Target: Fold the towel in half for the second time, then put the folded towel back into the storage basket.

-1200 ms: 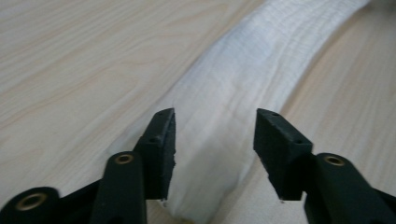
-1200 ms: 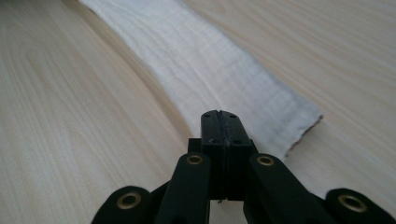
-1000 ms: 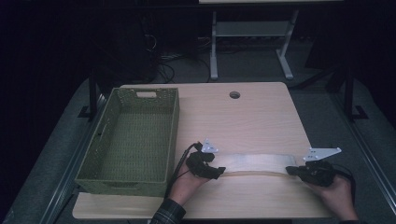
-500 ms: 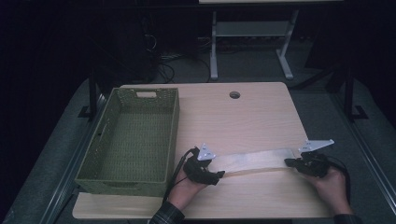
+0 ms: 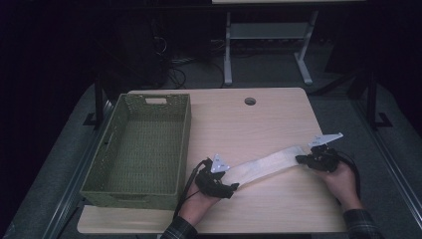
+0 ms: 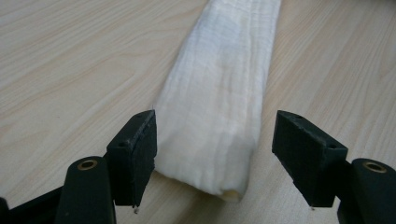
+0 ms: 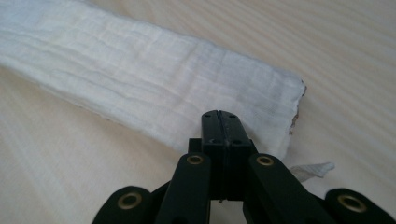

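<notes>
We are pinching the soft, light folded cloth (image 7: 154, 98) with the right gripper (image 7: 219, 116) at its end, left gripper (image 6: 215, 154) standing apart astride the other end.

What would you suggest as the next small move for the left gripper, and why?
Probably close the left gripper on the cloth strip: its jaws stand open either side of the near end, which lies free on the table, while the right gripper is shut on the far end.
</notes>
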Demonstrator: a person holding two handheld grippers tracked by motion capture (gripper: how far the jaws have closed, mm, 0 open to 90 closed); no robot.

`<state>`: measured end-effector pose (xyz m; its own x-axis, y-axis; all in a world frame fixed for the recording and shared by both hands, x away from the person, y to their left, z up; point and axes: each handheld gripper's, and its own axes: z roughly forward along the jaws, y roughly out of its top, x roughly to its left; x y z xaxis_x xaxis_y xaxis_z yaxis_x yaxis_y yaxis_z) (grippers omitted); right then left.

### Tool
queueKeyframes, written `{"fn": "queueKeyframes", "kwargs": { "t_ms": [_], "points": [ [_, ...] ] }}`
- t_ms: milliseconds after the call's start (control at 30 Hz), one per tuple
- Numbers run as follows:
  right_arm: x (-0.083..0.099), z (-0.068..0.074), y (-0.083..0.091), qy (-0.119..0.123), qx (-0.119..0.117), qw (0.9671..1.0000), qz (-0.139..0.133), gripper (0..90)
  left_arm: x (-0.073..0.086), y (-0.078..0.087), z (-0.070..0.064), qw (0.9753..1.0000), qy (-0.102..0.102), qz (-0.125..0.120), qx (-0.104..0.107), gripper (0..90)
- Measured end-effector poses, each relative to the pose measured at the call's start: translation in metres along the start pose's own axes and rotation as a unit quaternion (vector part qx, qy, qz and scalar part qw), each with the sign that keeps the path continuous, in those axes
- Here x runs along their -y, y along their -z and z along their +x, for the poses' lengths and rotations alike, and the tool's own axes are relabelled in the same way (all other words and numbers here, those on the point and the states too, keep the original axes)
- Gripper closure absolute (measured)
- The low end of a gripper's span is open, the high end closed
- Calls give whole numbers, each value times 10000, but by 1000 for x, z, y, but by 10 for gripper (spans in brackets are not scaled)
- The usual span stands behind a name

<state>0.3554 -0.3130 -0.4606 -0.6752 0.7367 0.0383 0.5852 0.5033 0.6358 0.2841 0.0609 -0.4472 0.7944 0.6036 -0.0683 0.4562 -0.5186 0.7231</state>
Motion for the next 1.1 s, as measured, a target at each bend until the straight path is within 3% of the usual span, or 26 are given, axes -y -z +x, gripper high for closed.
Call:
{"fn": "queueKeyframes", "kwargs": {
  "t_ms": [133,433,600,967,1100],
  "points": [
    [-16,-6,-13,128,3,9999,-26,897,0,1,1,10000,23,-42,-7,304],
    [-38,-22,-34,49,-178,9997,-143,896,-1,1,1,10000,22,-34,24,305],
    [-51,-24,-46,4,-242,9996,-166,896,-1,1,1,10000,19,-28,11,305],
    [-89,-26,-73,224,-316,9992,31,892,-2,1,2,10000,12,-29,27,307],
    [-91,-25,-70,277,-306,9991,5,820,-2,1,2,10000,54,-63,40,321]
  ]
}}
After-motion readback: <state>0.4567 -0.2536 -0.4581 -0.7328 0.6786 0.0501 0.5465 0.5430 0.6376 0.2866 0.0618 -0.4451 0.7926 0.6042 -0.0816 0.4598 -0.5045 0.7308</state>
